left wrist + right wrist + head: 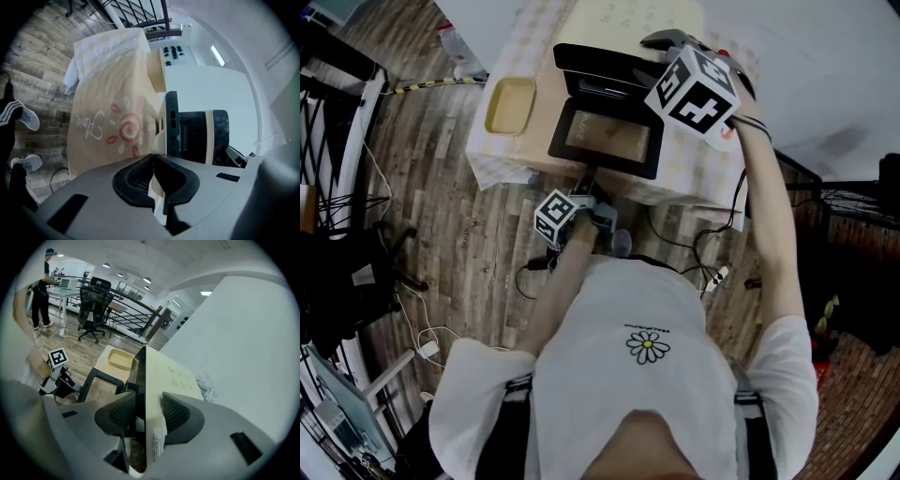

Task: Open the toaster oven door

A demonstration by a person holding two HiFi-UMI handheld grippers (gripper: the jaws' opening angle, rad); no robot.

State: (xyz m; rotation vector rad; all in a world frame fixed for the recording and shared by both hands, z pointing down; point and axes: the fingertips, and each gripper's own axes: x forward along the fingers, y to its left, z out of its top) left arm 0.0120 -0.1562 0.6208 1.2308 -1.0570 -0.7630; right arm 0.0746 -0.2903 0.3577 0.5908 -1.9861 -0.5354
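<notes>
The cream toaster oven [623, 23] stands on a cloth-covered table [502, 155]. Its black glass door [609, 136] hangs open, folded down flat toward me. My left gripper [591, 192] is at the door's front edge, and in the left gripper view its jaws [153, 161] meet at the tips. A cream strip shows in the slit below them; I cannot tell if it is pinched. The door [171, 122] shows edge-on just beyond. My right gripper [680, 47] sits on the oven's top right, its pads [176, 413] clamped either side of the cream casing [164, 376].
A shallow cream tray [511, 103] lies on the table left of the oven. Cables [417, 328] trail over the wooden floor, and black racks [328, 112] stand at the left. A white wall [825, 66] rises behind the table. An office chair [96, 303] and a person [42, 291] are far off.
</notes>
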